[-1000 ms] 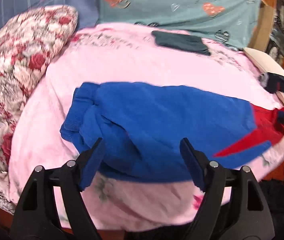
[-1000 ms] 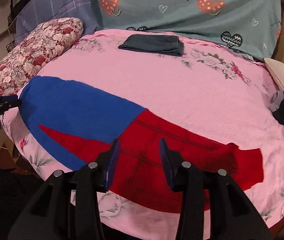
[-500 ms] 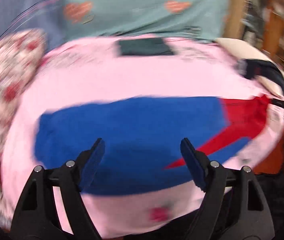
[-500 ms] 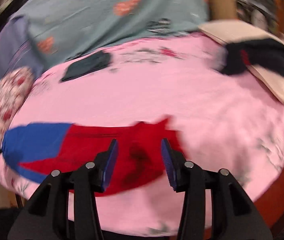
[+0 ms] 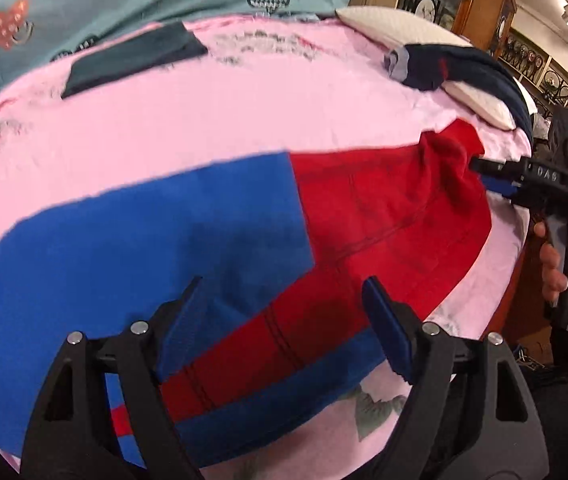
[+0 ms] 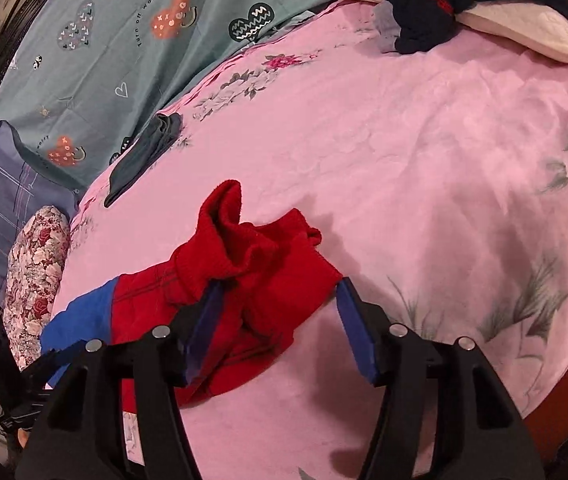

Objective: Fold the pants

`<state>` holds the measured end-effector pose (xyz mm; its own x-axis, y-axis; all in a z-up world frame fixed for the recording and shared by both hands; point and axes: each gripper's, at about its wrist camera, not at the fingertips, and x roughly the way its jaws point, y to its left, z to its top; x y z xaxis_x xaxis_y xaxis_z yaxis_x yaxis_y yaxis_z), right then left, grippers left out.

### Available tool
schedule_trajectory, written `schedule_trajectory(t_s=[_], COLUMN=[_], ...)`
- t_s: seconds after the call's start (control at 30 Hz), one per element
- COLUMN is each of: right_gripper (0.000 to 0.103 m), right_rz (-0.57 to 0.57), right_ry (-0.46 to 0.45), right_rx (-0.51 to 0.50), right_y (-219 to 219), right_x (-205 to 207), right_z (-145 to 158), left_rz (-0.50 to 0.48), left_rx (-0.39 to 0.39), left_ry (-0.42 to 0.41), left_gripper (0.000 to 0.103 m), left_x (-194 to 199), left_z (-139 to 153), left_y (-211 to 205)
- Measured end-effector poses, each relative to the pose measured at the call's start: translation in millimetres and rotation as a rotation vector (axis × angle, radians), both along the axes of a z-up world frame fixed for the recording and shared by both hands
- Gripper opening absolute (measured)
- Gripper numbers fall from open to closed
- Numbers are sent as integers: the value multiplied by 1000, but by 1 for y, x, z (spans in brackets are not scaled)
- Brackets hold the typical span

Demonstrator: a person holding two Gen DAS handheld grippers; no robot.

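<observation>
Pink bedspread (image 5: 212, 120) fills both views, with the red-and-blue pants (image 5: 212, 240) spread across mid-frame, beneath the gaping left tongs (image 5: 284, 328) and bunched between the spread right tongs (image 6: 280, 320).

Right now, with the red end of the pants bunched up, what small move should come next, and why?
Probably close the right gripper on the bunched red cuff end of the pants. Its jaws stand open around that crumpled cloth, while the left gripper hovers open over the flat blue-and-red part.
</observation>
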<state>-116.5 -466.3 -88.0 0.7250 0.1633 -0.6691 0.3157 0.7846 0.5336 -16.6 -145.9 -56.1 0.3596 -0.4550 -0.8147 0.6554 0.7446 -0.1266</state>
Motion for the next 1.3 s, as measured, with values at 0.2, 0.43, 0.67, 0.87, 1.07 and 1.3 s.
schedule_trajectory(t_s=[0.2, 0.43, 0.67, 0.87, 1.07, 1.3], right_gripper=[9, 5, 5, 5, 5, 8], right_rz=[46, 291, 274, 306, 591, 679], right_ry=[-102, -242, -63, -131, -83, 18], right_rx=[36, -116, -266, -309, -536, -756], right_y=[7, 95, 109, 120, 210, 226], right_x=[-5, 15, 38, 25, 53, 56], right_z=[18, 101, 78, 87, 81, 44], left_rz=[-1, 104, 153, 106, 118, 140], left_rx=[-5, -89, -99, -88, -84, -93], left_ry=[1, -18, 21, 19, 17, 24], left_gripper=[80, 81, 82, 82, 83, 83], left_x=[0, 6, 8, 7, 4, 5], left_z=[-5, 13, 5, 3, 2, 0], left_y=[3, 46, 72, 59, 58, 68])
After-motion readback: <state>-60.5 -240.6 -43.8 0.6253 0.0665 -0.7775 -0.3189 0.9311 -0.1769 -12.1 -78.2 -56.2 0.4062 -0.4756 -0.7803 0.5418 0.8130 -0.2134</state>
